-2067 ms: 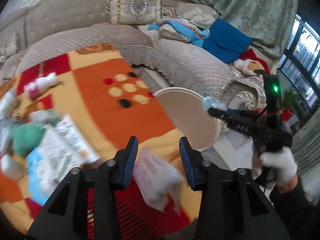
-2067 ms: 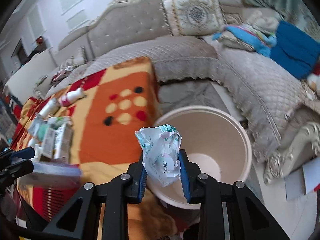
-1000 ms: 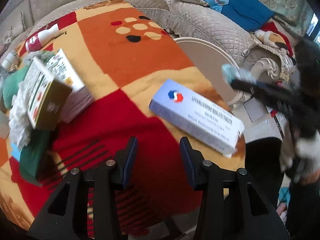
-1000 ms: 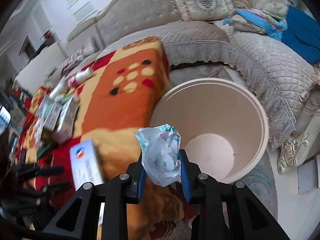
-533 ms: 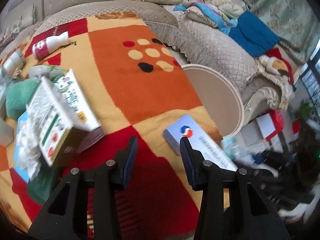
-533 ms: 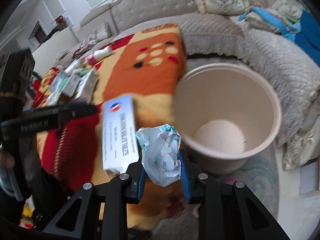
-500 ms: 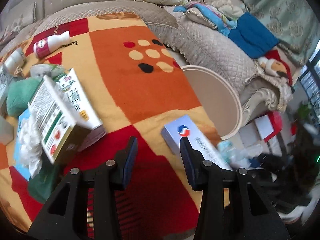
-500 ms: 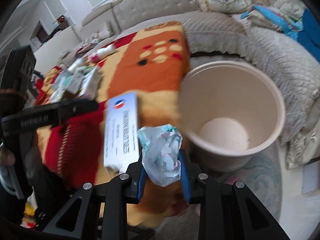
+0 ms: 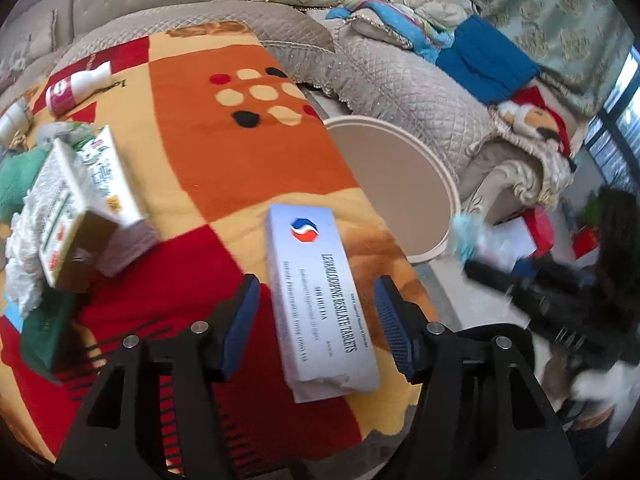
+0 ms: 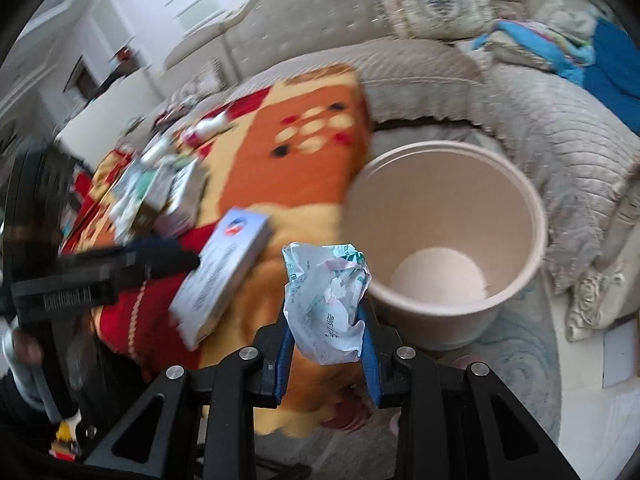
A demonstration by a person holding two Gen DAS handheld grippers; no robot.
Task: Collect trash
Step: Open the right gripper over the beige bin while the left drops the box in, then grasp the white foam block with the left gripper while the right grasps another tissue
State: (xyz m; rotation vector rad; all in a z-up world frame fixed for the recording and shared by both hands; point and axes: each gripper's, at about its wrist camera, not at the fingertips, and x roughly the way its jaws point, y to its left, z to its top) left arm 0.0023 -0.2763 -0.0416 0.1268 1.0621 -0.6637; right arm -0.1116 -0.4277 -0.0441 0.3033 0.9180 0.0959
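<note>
A long white tablet box (image 9: 320, 300) lies on the orange, red and yellow cloth, its near end between the fingers of my open left gripper (image 9: 318, 312); it also shows in the right wrist view (image 10: 224, 272). My right gripper (image 10: 326, 320) is shut on a crumpled white and green wrapper (image 10: 326, 304), held left of and in front of the beige trash bin (image 10: 444, 248). The bin (image 9: 400, 184) stands on the floor at the table's right edge. The right gripper with the wrapper shows blurred in the left wrist view (image 9: 472, 244).
Cartons (image 9: 80, 196), a green cloth (image 9: 16, 180) and white tissue (image 9: 24, 264) lie piled at the table's left. A small bottle (image 9: 76, 82) lies at the far left. A quilted sofa (image 9: 400, 76) with pillows and clothes curves behind the bin.
My left gripper let go of an earlier wrapper and has moved up to the tablet box, which now lies between its fingers. My right gripper drifted back and left, still holding the wrapper.
</note>
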